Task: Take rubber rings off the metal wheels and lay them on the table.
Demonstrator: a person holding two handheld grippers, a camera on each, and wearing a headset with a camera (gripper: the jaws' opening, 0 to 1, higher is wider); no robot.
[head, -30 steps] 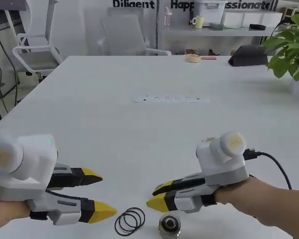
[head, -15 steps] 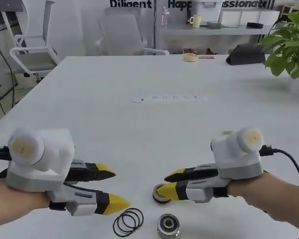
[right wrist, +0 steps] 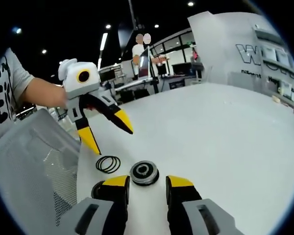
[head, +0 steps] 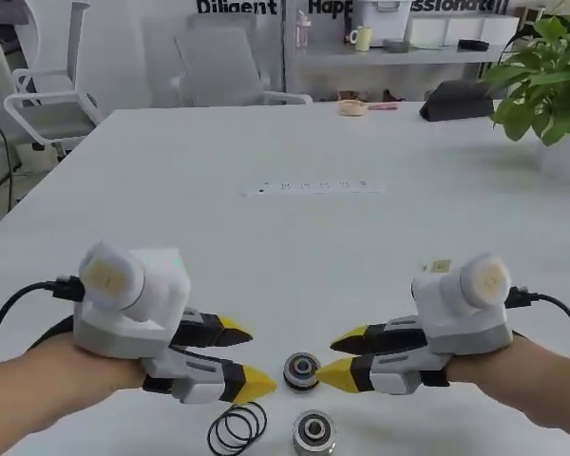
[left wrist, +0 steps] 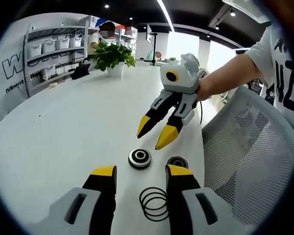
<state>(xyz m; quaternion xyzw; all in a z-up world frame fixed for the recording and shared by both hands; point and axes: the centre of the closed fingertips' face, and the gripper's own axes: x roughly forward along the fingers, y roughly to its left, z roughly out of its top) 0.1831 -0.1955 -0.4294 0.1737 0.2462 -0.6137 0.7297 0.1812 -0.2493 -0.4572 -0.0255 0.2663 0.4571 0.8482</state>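
A metal wheel with a black rubber ring [head: 301, 370] lies flat on the white table [head: 294, 247] between both grippers. The left gripper [head: 247, 359] stands open just left of it, and the right gripper [head: 335, 357] stands open just right of it. Neither holds anything. A second wheel [head: 313, 430] lies nearer the front edge, beside loose black rubber rings [head: 237, 425]. In the left gripper view the wheel [left wrist: 139, 158] sits just beyond my open left gripper [left wrist: 141, 172], with the rings [left wrist: 154, 203] between the jaws. The right gripper view has the wheel [right wrist: 144, 172] at my open right gripper [right wrist: 147, 182].
A flush socket strip [head: 313, 187] sits mid-table. A green plant [head: 541, 85] and a black bag [head: 461, 100] stand at the far right, with chairs [head: 218, 66] behind the table. A mesh chair [left wrist: 245, 161] is close to the table's near edge.
Both grippers have drawn inward toward each other. The ringed wheel, hidden behind the right gripper a second ago, now lies in plain sight between the two sets of tips.
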